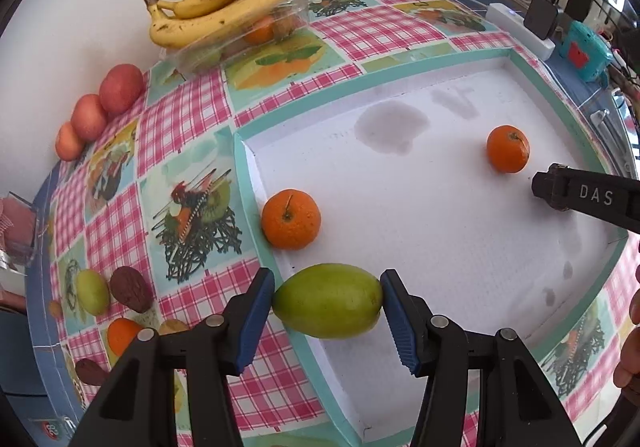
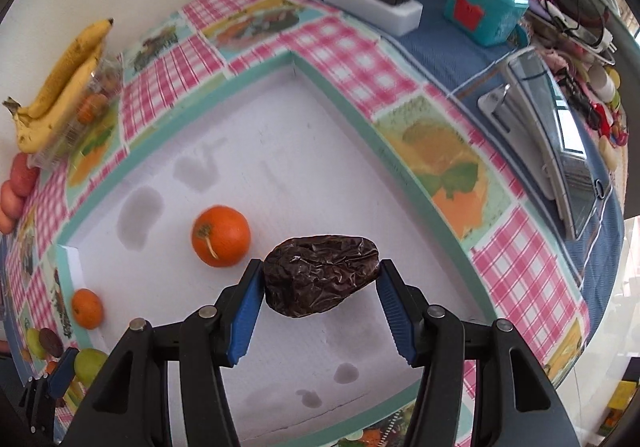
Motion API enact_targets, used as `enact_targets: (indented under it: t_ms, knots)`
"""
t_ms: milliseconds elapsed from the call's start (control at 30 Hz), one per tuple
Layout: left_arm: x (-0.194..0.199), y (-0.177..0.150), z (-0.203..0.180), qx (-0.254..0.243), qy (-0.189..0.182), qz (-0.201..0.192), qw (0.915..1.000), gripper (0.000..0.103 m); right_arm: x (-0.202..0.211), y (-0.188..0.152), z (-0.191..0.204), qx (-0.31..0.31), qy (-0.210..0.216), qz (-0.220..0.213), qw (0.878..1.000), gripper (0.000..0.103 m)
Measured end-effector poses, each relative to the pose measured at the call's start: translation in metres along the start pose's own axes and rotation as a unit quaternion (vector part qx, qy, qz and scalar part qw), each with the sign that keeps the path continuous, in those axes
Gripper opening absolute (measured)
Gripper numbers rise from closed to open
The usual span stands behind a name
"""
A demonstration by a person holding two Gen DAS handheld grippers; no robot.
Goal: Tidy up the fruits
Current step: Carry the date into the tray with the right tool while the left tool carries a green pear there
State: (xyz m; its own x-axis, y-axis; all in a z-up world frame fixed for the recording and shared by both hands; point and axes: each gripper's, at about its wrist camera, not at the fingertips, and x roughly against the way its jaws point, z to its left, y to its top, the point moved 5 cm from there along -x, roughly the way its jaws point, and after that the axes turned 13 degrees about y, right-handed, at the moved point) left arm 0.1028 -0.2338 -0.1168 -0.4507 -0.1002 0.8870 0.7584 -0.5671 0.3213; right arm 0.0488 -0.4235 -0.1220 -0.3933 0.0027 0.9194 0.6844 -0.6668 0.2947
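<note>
My left gripper (image 1: 328, 305) clenches a green fruit (image 1: 328, 301) between its pads, over the tray's (image 1: 440, 231) near-left rim. My right gripper (image 2: 320, 285) grips a wrinkled dark fruit (image 2: 320, 275) above the tray floor. Two oranges (image 1: 291, 219) (image 1: 507, 149) lie in the tray; two bananas (image 1: 224, 3) sit well apart.

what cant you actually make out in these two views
- Fruit inside the clear container: left wrist view, the bananas on top and glare hide most of it.
- Underside of the dark wrinkled fruit: right wrist view, faces away, right gripper pinches it.
- Clutter at the table's far right: right wrist view, tiny and fisheye-warped.
- Right gripper in left view: cut off, only a tip.
</note>
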Motion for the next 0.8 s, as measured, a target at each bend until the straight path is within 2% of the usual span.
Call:
enact_targets:
  t_ms: [233, 667, 700, 800]
  knots:
    - [0.001, -0.001, -0.004, -0.010, 0.006, -0.005, 0.9999, 0.058, -0.012, -0.005, -0.003, 0.004, -0.009, 0.016, 1.000, 0.059]
    - [0.000, 0.000, -0.003, -0.013, 0.007, -0.008, 0.9999, 0.058, -0.017, -0.004, 0.004, 0.014, -0.016, 0.019, 1.000, 0.059]
    - [0.000, 0.000, -0.002, -0.012, 0.006, -0.008, 0.9999, 0.059, -0.018, -0.004, 0.004, 0.015, -0.016, 0.019, 1.000, 0.060]
    - [0.000, 0.001, -0.001, -0.012, 0.007, -0.004, 0.9999, 0.061, -0.020, -0.005, 0.004, 0.018, -0.021, 0.019, 0.999, 0.077]
